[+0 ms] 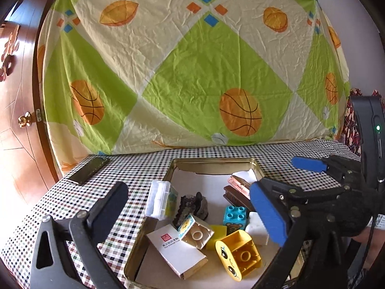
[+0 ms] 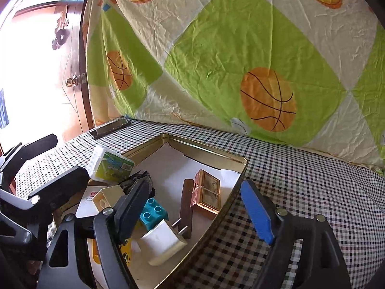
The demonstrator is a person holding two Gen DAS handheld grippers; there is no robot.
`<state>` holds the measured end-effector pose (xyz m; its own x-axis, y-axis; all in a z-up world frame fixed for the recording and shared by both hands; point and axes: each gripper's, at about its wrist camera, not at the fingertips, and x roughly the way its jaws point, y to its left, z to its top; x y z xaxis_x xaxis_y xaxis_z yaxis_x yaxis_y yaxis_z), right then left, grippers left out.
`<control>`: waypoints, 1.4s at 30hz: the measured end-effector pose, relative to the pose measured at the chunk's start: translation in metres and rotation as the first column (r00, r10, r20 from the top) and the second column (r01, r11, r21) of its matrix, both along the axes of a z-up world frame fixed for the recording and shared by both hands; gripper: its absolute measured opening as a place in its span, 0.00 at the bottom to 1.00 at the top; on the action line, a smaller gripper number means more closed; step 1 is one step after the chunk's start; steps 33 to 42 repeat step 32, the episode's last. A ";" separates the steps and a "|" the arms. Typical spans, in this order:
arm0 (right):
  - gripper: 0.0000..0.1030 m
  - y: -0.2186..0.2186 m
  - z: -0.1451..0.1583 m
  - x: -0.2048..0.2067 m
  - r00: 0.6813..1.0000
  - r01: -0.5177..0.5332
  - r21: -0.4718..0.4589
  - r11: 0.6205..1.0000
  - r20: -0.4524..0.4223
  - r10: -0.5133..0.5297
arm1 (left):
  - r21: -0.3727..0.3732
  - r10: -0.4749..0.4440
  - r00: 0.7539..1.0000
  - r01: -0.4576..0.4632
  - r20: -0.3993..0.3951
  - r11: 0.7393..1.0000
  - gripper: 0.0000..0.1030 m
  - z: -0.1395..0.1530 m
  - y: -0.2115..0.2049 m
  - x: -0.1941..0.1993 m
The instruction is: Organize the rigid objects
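A gold tin tray [image 1: 214,163] [image 2: 207,150] on the checked table holds several items: a yellow face block [image 1: 237,252], a cream block [image 1: 196,231], a teal studded block [image 1: 234,215] [image 2: 154,213], a white card box [image 1: 175,250], a dark rock [image 1: 192,207], a white plug adapter [image 2: 163,240], a copper case [image 2: 208,193] and a brown bar [image 2: 186,204]. A clear plastic box [image 1: 160,201] [image 2: 110,165] leans on the tray's left rim. My left gripper [image 1: 190,214] is open and empty over the tray. My right gripper [image 2: 195,210] is open and empty above the tray's right side.
A dark phone [image 1: 87,169] [image 2: 109,128] lies at the table's far left corner. A patterned sheet [image 1: 192,72] hangs behind the table. A wooden door [image 1: 16,120] stands to the left. Checked cloth [image 2: 312,180] stretches right of the tray.
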<state>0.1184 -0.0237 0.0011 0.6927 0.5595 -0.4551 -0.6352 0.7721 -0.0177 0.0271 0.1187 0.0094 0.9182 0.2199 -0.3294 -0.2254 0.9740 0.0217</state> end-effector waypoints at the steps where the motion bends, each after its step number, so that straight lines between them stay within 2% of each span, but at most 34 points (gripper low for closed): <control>1: 0.80 -0.003 0.003 -0.004 1.000 0.001 0.005 1.000 0.006 -0.001 | -0.001 0.005 1.000 -0.005 0.006 1.000 0.99 0.002 -0.001 -0.004; 7: 0.86 -0.016 0.018 -0.026 0.999 0.005 0.039 0.999 0.043 -0.007 | 0.012 0.020 0.999 -0.020 0.026 1.000 0.99 0.011 -0.009 -0.020; 11: 0.86 -0.022 0.026 -0.036 0.998 0.005 0.063 0.998 0.055 -0.009 | -0.015 0.001 0.999 0.000 0.033 1.000 0.99 0.015 -0.010 -0.029; 17: 0.87 -0.023 0.033 -0.041 0.998 0.003 0.074 0.997 0.066 -0.008 | -0.062 0.048 0.999 -0.046 0.021 0.997 0.99 0.016 0.001 -0.033; 20: 0.87 -0.020 0.033 -0.043 0.998 -0.005 0.068 0.998 0.069 0.000 | -0.038 0.071 0.997 -0.070 0.019 0.997 0.99 0.014 0.005 -0.033; 42: 0.87 -0.013 0.029 -0.047 0.998 -0.015 0.056 0.998 0.063 0.012 | -0.016 0.051 0.999 -0.051 0.016 0.999 0.99 0.010 0.005 -0.037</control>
